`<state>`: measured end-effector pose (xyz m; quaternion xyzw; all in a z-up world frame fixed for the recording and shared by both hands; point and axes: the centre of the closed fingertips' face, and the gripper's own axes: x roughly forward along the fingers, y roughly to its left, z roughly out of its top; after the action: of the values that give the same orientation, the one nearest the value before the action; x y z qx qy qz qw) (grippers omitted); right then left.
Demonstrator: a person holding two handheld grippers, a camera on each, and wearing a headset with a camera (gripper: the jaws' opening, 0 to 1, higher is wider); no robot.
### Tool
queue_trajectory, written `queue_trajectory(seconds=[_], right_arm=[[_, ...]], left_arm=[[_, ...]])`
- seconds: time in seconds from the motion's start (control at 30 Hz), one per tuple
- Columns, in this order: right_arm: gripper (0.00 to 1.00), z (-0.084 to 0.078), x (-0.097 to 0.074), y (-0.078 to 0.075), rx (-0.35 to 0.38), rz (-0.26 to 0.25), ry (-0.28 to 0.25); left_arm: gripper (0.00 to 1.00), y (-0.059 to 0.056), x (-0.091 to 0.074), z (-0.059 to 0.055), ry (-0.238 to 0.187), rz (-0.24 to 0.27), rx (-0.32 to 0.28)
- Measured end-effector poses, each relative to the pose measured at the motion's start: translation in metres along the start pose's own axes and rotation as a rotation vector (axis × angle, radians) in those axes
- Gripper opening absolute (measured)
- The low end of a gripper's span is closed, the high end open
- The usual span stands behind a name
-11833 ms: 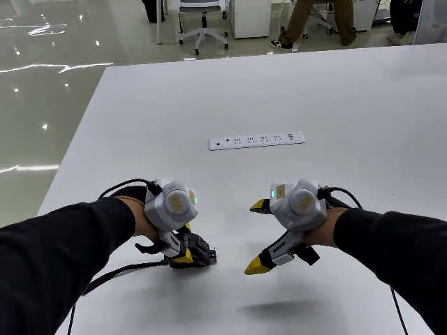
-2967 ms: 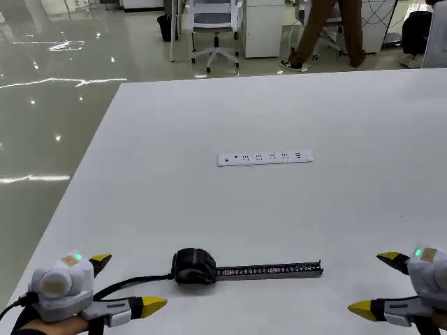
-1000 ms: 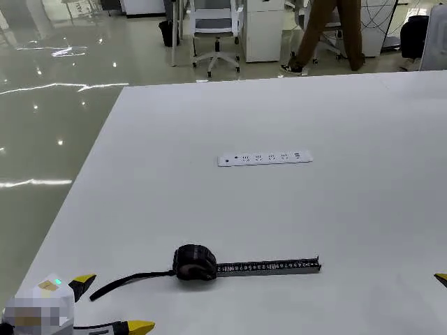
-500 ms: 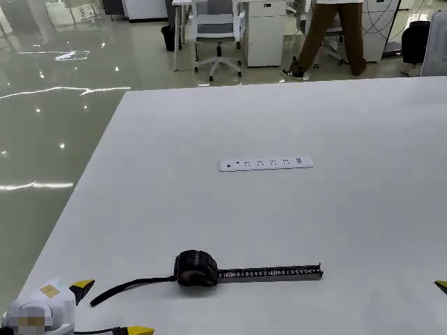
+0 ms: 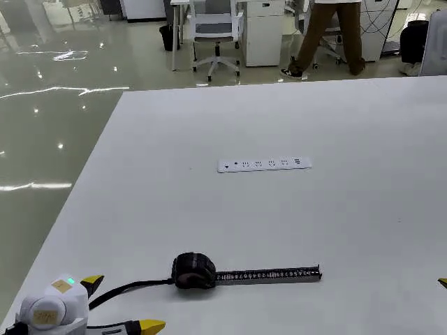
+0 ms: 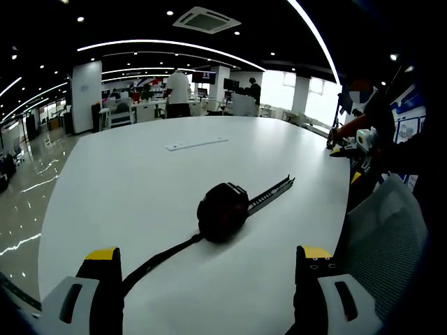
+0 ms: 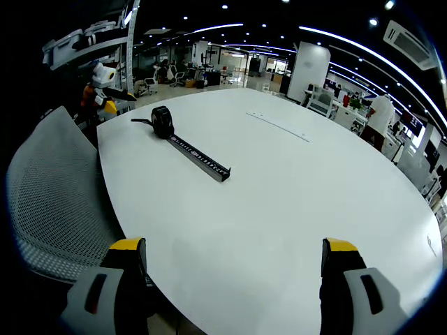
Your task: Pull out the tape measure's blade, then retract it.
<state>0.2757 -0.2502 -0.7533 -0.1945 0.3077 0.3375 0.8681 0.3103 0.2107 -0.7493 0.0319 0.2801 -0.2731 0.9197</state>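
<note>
one tape measure (image 5: pixel 193 271), blade (image 5: pixel 269 275) out, lies ahead of left tongs (image 6: pixel 209 255); right tongs (image 7: pixel 234 244) well apart; both spread wide, empty.

Smooth matt table (image 5: pixel 335 223), matt black tape measure (image 5: pixel 193 271), glossy floor (image 5: pixel 49 125), white plastic power strip (image 5: pixel 264 165)

table (image 5: pixel 140 174) white | tape measure (image 5: pixel 193 271) nr front edge (blade (image 5: pixel 269 275) out) | pwr strip (image 5: pixel 264 165) mid-table
</note>
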Motion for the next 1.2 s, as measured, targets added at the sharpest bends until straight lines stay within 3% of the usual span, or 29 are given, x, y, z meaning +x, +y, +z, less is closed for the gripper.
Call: queue_trajectory(seconds=[0.13, 0.27, 0.37, 0.43, 0.5, 0.57, 0.63, 0.77, 0.87, 0.9, 0.97, 1.07, 1.2], right_arm=[[1.0, 0.011, 0.004, -0.003, -0.043, 0.01, 0.022], [1.0, 0.024, 0.009, -0.009, -0.086, 0.022, 0.039], [1.0, 0.04, 0.015, -0.011, -0.116, 0.042, 0.027], [1.0, 0.044, 0.019, -0.011, -0.134, 0.056, 0.045], [1.0, 0.057, 0.025, -0.008, -0.176, 0.076, 0.037], [1.0, 0.066, 0.032, -0.008, -0.203, 0.086, 0.04], [1.0, 0.074, 0.039, -0.005, -0.228, 0.104, 0.035], [1.0, 0.086, 0.059, 0.007, -0.309, 0.179, 0.059], [0.96, 0.089, 0.079, 0.012, -0.398, 0.249, 0.061], [0.95, 0.086, 0.087, 0.013, -0.413, 0.276, 0.094], [0.92, 0.086, 0.099, 0.016, -0.433, 0.322, 0.111], [0.86, 0.087, 0.113, 0.017, -0.463, 0.358, 0.145], [0.8, 0.084, 0.128, 0.017, -0.509, 0.404, 0.185]], left_arm=[[1.0, -0.017, 0.014, 0.015, -0.01, 0.002, 0.013], [1.0, -0.03, 0.026, 0.023, -0.008, 0.005, -0.013], [1.0, -0.026, 0.036, 0.028, -0.044, 0.077, -0.035], [1.0, -0.023, 0.04, 0.028, -0.047, 0.139, -0.1], [1.0, -0.024, 0.045, 0.034, -0.093, 0.165, -0.138], [1.0, -0.029, 0.053, 0.029, -0.06, 0.169, -0.099], [1.0, -0.033, 0.058, 0.03, -0.055, 0.17, -0.065], [1.0, -0.039, 0.065, 0.034, -0.075, 0.199, -0.111], [1.0, -0.04, 0.072, 0.035, -0.135, 0.25, -0.147], [1.0, -0.037, 0.074, 0.035, -0.17, 0.277, -0.183], [1.0, -0.043, 0.081, 0.025, -0.14, 0.24, -0.225], [1.0, -0.041, 0.083, 0.027, -0.146, 0.244, -0.141], [1.0, -0.035, 0.084, 0.023, -0.143, 0.254, -0.161]])
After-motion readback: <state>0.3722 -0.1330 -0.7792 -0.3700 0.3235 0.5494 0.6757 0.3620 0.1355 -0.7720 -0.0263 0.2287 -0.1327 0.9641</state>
